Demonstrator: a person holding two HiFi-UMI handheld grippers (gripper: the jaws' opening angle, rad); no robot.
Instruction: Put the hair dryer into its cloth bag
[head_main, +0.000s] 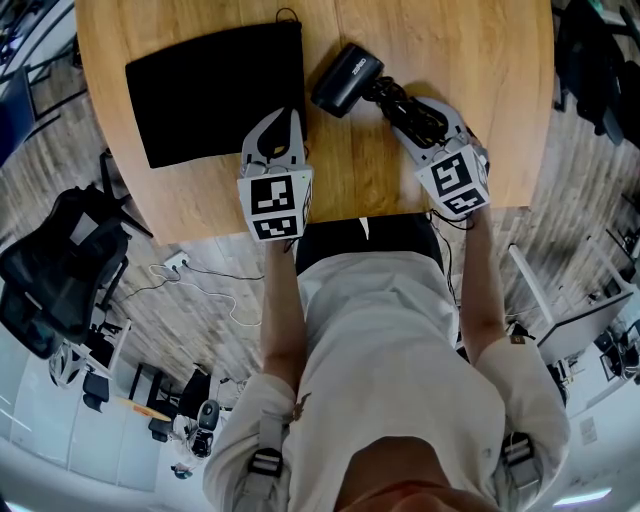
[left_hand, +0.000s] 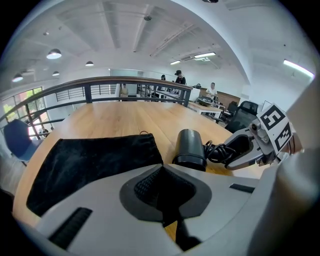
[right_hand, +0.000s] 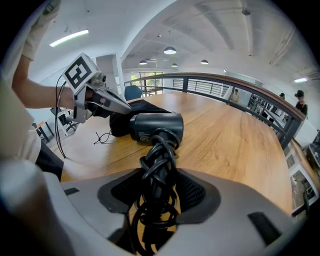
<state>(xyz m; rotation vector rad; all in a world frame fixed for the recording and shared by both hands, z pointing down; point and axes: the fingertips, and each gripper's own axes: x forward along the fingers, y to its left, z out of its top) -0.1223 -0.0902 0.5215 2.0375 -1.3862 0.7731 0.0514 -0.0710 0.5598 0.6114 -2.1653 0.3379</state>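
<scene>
A black cloth bag lies flat on the wooden table, at its left. To its right lies the black hair dryer, barrel pointing toward the bag. Its handle is wound with the black cord. My right gripper is shut on that handle and cord. My left gripper sits at the bag's near right corner, and black cloth fills its jaws, so it looks shut on that corner. From the right gripper view the bag bunches up toward the left gripper.
The table's near edge runs just behind both grippers, against the person's body. A black office chair and a power strip with cables are on the floor at the left. A railing borders the table's far side.
</scene>
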